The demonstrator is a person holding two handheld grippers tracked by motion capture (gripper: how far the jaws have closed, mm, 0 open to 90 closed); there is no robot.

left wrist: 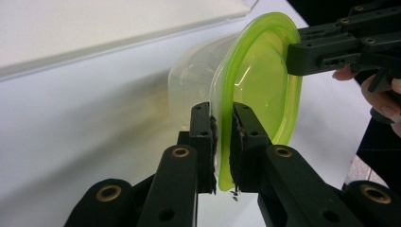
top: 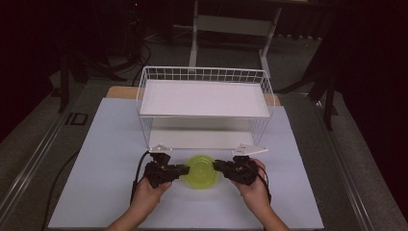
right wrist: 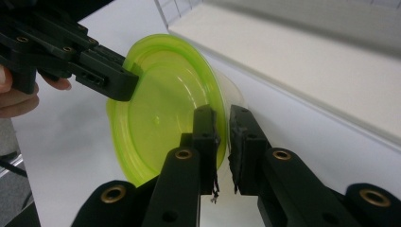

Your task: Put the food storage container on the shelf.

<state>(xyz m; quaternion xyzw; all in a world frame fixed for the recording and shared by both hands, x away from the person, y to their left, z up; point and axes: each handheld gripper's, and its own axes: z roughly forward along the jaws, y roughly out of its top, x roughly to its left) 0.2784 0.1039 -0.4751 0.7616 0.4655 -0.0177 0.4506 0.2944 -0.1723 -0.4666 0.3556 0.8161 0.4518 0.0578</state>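
A clear plastic container with a lime-green lid [top: 201, 172] sits between my two grippers in front of the rack. My left gripper [top: 185, 170] is shut on the lid's left rim. My right gripper [top: 216, 166] is shut on the opposite rim. In the left gripper view the jaws [left wrist: 223, 123] pinch the edge of the green lid [left wrist: 265, 90], and the right gripper [left wrist: 307, 54] holds the far edge. In the right gripper view the jaws [right wrist: 222, 125] clamp the rim of the lid [right wrist: 156, 109], with the left gripper [right wrist: 118, 82] on the far side. I cannot tell whether the container rests on the table or is lifted.
A white wire rack [top: 204, 103] with two shelves stands just behind the container, on a pale mat [top: 106, 159]. Cables trail off the left gripper toward the table's front-left. Dark floor and table legs lie beyond.
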